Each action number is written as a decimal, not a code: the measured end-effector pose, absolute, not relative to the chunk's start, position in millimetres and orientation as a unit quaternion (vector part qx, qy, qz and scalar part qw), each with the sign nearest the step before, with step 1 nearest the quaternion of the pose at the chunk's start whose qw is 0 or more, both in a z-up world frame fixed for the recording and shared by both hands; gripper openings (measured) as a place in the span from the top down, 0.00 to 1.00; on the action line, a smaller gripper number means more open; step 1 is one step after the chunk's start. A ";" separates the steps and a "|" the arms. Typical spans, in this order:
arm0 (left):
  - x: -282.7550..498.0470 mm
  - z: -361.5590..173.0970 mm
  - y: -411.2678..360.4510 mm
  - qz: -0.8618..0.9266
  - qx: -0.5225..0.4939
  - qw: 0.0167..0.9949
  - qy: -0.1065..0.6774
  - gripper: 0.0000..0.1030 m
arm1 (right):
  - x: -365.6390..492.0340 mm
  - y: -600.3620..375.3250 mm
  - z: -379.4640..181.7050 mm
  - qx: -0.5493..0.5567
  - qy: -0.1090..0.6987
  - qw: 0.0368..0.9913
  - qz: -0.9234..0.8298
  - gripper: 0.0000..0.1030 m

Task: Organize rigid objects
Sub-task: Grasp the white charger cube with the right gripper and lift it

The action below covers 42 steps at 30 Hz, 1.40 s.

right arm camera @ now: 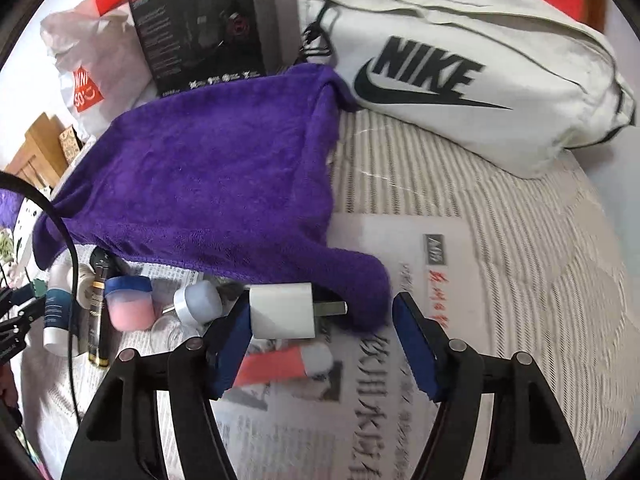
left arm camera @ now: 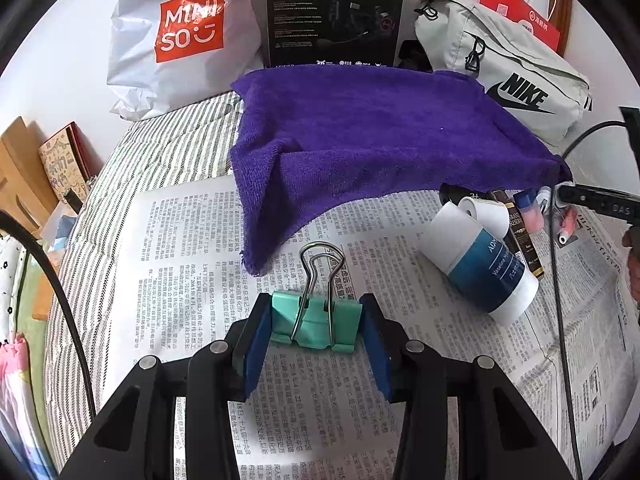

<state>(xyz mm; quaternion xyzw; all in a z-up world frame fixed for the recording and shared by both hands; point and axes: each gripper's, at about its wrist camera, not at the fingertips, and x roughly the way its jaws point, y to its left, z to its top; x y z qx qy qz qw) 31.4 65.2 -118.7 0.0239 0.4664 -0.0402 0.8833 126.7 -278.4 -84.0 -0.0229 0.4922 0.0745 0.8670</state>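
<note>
My left gripper is shut on a mint-green binder clip with steel handles, held over the newspaper. My right gripper is open; a white plug charger lies against its left finger, apart from the right finger. Below the charger lies a red tube with a white cap. A row of objects lies by the purple towel's edge: a blue-and-white Vaseline tube, a dark slim box, a pink jar with a blue lid and a small white jar.
A Nike bag, a black product box and a Miniso bag stand behind the towel. Striped bedding lies under the newspaper. A black cable hangs at the right. Books lie left.
</note>
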 end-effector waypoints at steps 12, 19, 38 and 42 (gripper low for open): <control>31.4 -118.0 64.8 -0.040 0.022 0.883 0.467 0.59 | 116.7 -260.3 -79.0 -0.042 0.484 0.867 0.108 0.33; 31.5 -118.3 65.2 -0.041 0.023 0.883 0.467 0.59 | 125.0 -256.5 -88.7 -0.054 0.480 0.869 0.104 0.43; 31.4 -118.7 65.0 -0.039 0.021 0.883 0.467 0.59 | 88.8 -273.6 -62.6 -0.056 0.470 0.877 0.082 0.57; 31.7 -119.6 64.0 -0.038 0.022 0.883 0.468 0.59 | 71.4 -262.8 -66.7 -0.058 0.487 0.866 0.096 0.57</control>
